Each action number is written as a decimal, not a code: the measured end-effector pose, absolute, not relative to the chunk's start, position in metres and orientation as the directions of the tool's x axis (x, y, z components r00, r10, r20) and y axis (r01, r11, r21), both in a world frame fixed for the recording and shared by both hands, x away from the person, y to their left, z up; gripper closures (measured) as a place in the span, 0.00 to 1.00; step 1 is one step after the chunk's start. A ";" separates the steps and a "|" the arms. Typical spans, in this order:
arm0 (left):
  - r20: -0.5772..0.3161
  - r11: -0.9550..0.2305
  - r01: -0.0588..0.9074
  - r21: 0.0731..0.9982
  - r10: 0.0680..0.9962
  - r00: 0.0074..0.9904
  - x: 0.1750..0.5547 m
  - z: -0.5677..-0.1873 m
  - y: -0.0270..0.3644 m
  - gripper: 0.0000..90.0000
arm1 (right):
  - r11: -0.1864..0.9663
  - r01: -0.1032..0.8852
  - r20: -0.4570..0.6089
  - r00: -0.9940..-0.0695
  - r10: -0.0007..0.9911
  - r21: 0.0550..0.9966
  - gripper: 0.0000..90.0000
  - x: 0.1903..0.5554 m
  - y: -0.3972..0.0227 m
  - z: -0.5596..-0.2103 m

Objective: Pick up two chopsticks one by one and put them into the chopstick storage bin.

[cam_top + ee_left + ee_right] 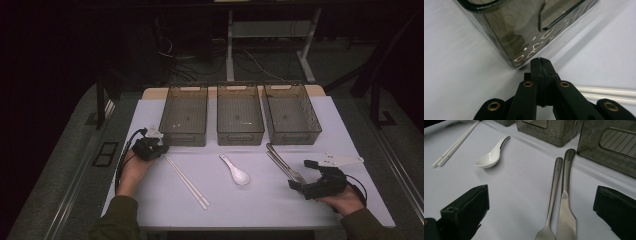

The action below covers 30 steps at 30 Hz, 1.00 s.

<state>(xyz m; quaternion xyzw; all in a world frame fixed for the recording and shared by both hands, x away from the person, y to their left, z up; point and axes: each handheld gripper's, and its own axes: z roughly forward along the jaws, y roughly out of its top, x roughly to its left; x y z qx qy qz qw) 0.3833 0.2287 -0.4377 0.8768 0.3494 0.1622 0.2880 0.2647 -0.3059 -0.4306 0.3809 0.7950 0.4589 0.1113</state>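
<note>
My left gripper (161, 150) rests on the white table near the left bin (183, 116), held by a hand. In the left gripper view its jaws (541, 63) are shut with nothing between them, tips close to that bin's corner (524, 32). White chopsticks (187, 181) lie just to its right (606, 93). My right gripper (301, 175) sits at the front right, open. Its jaws (541, 195) straddle the near ends of a metal fork (552, 192) and knife (567, 195) without touching them. A white ceramic spoon (236, 171) lies mid-table (490, 157).
Three smoky see-through bins stand in a row at the back, with the middle one (240, 115) and the right one (291, 114) looking bare inside. The table's front edge (225, 226) runs close to the person's sleeves. The floor beyond is dark with cables.
</note>
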 end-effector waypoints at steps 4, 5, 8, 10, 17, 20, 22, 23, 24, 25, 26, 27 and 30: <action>0.091 -0.600 0.521 0.607 0.704 0.704 0.381 -0.437 0.231 0.99 | 0.287 0.505 0.174 -0.684 0.709 0.814 0.00 0.265 -0.306 -0.431; 0.090 -0.599 0.521 0.608 0.704 0.704 0.380 -0.437 0.232 0.99 | 0.287 0.505 0.174 -0.684 0.709 0.814 0.00 0.265 -0.306 -0.431; 0.090 -0.600 0.530 0.599 0.708 0.700 0.378 -0.435 0.236 0.99 | 0.287 0.504 0.173 -0.684 0.709 0.814 0.00 0.265 -0.306 -0.431; 0.090 -0.601 0.533 0.596 0.710 0.699 0.376 -0.435 0.238 0.99 | 0.286 0.508 0.177 -0.682 0.710 0.813 0.00 0.264 -0.306 -0.430; 0.088 -0.601 0.545 0.584 0.715 0.694 0.367 -0.434 0.245 0.99 | 0.286 0.507 0.176 -0.682 0.710 0.813 0.00 0.264 -0.306 -0.430; 0.090 -0.600 0.545 0.586 0.716 0.692 0.365 -0.434 0.247 0.99 | 0.286 0.507 0.175 -0.682 0.710 0.813 0.00 0.264 -0.307 -0.430; 0.092 -0.602 0.538 0.589 0.712 0.696 0.363 -0.432 0.247 0.99 | 0.285 0.507 0.176 -0.682 0.710 0.813 0.00 0.264 -0.307 -0.430; 0.089 -0.601 0.536 0.593 0.711 0.698 0.362 -0.430 0.247 0.99 | 0.286 0.507 0.175 -0.682 0.710 0.813 0.00 0.264 -0.307 -0.430; 0.089 -0.600 0.528 0.601 0.707 0.701 0.360 -0.427 0.246 0.99 | 0.286 0.507 0.176 -0.682 0.710 0.813 0.00 0.264 -0.307 -0.430; 0.086 -0.599 0.520 0.609 0.701 0.708 0.357 -0.424 0.245 0.99 | 0.287 0.505 0.173 -0.683 0.709 0.814 0.00 0.264 -0.307 -0.430; 0.077 -0.595 0.510 0.621 0.694 0.716 0.353 -0.420 0.242 0.99 | 0.287 0.505 0.173 -0.683 0.710 0.814 0.00 0.264 -0.307 -0.430; 0.071 -0.594 0.503 0.628 0.688 0.723 0.350 -0.418 0.240 0.99 | 0.285 0.507 0.176 -0.681 0.711 0.813 0.00 0.264 -0.307 -0.430; 0.052 -0.597 0.476 0.646 0.657 0.752 0.339 -0.411 0.230 0.99 | 0.285 0.507 0.175 -0.681 0.711 0.813 0.00 0.264 -0.307 -0.430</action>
